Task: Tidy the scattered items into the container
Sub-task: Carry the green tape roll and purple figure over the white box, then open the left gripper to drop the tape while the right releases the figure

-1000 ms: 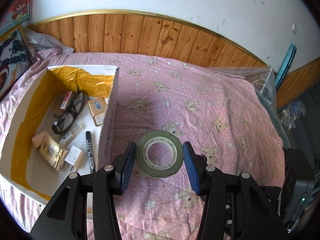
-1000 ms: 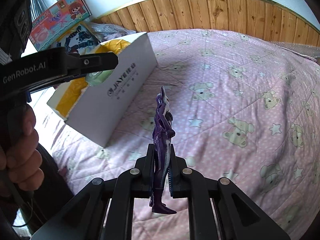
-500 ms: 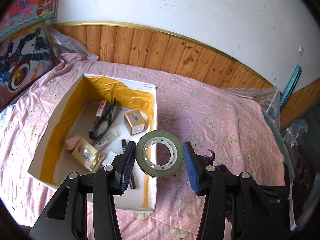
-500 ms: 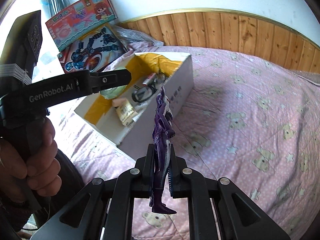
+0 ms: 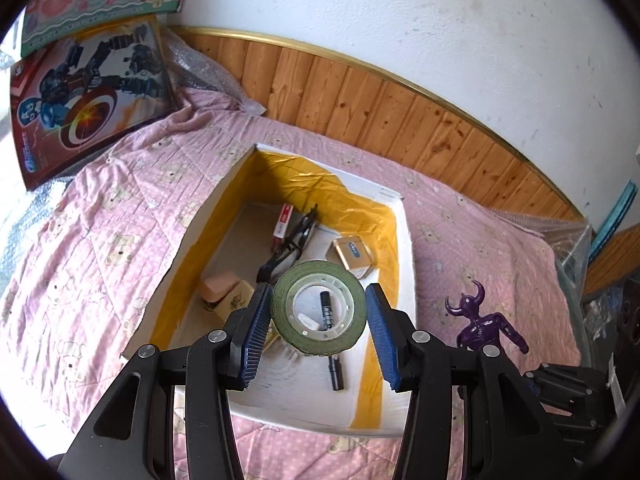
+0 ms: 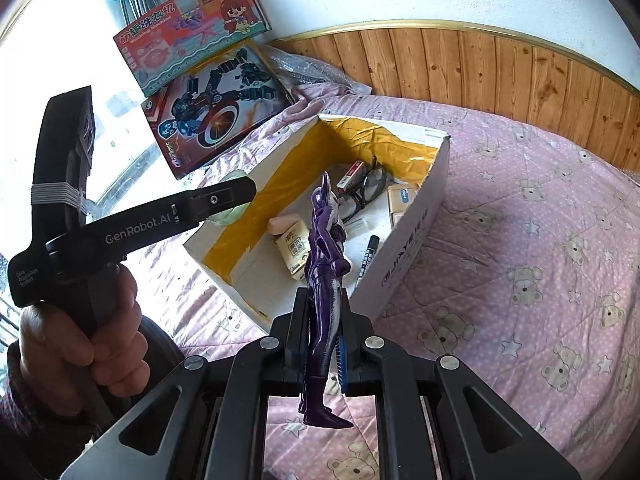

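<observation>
Pink bedding (image 5: pixel 100 248) printed with bears and stars covered the bed, backed by wood panelling (image 5: pixel 360 100) under a white wall, with two picture boxes (image 6: pixel 208 92) leaning at the head end. On the bedding sat the container, a white cardboard box (image 5: pixel 404 248) lined with yellow tape. Inside it lay black glasses (image 6: pixel 362 196), a small tan box (image 5: pixel 352 254), a black marker (image 5: pixel 332 340), a red-and-white packet (image 5: pixel 283 222) and a yellow packet (image 6: pixel 294 250). The left claw (image 5: pixel 318 316) hung above the box's open top with a roll of green tape (image 5: pixel 320 310) clamped between its blue pads (image 5: pixel 256 332). The right claw (image 6: pixel 320 344) was closed narrowly on a purple toy figure (image 6: pixel 326 264), gripping it around the legs, head pointing toward the box. In the left wrist view the figure stood just beside the box's right wall. A person's hand (image 6: pixel 84 344) held the left claw's handle.
</observation>
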Available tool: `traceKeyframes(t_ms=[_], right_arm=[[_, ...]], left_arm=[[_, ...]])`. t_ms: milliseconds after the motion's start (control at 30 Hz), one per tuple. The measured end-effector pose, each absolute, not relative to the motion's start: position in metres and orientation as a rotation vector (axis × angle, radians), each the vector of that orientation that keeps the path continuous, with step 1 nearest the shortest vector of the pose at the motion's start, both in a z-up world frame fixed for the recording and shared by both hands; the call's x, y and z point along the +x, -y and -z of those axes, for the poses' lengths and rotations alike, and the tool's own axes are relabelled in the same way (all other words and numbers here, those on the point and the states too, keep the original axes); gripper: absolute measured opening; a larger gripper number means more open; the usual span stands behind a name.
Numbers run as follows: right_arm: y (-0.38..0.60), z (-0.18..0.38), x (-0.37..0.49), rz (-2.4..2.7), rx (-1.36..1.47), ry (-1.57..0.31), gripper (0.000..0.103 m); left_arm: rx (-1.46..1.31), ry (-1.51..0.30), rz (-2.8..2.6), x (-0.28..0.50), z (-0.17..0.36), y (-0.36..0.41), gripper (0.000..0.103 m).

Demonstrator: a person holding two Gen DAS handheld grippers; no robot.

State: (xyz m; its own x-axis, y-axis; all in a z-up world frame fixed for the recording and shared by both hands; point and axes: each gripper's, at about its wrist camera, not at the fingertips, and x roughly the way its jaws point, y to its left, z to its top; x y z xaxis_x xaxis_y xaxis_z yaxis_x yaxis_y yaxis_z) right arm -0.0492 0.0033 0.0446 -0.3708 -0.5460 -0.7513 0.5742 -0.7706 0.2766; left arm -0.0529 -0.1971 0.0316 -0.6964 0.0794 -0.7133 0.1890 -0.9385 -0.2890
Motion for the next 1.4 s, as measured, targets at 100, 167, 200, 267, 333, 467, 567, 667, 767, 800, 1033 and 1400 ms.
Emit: traceKeyframes(t_ms=[100,167,200,267,333,467,567,667,767,800,1033,1400], right_arm=[[0.009,-0.045,-0.058,2.139,1.169,-0.039,0.012],[0.017,-0.043,-0.066,2.121,1.185,-0.027,0.012],[0.022,-0.04,-0.07,2.111,1.196,-0.018,0.012],[0.031,-0.035,-0.079,2.098,1.219,-0.004,0.012],[0.039,-0.029,-0.088,2.085,1.244,0.001,0.012],[0.056,-0.016,-0.103,2.058,1.299,-0.013,0.012],[0.066,-0.005,-0.109,2.041,1.34,-0.05,0.012],[0.073,0.006,-0.115,2.038,1.377,-0.086,0.012],[0.078,0.014,-0.122,2.049,1.399,-0.122,0.013],[0.078,0.016,-0.123,2.05,1.408,-0.123,0.016],[0.069,0.013,-0.122,2.076,1.404,-0.116,0.03],[0.065,0.005,-0.104,2.066,1.395,-0.121,0.032]], left_arm=[[1.213,-0.541,2.758,-0.062,-0.025,0.208,0.05],[1.231,-0.545,2.738,-0.068,-0.021,0.214,0.05],[1.24,-0.545,2.724,-0.07,-0.018,0.217,0.05],[1.259,-0.554,2.689,-0.075,-0.012,0.224,0.05],[1.3,-0.554,2.658,-0.083,-0.004,0.229,0.05],[1.377,-0.54,2.614,-0.088,0.011,0.234,0.05],[1.425,-0.511,2.591,-0.089,0.019,0.236,0.05],[1.466,-0.47,2.579,-0.089,0.026,0.233,0.05],[1.478,-0.411,2.566,-0.089,0.028,0.231,0.051],[1.477,-0.384,2.565,-0.089,0.027,0.23,0.051],[1.475,-0.294,2.578,-0.084,0.023,0.221,0.055],[1.46,-0.298,2.589,-0.071,0.012,0.214,0.056]])
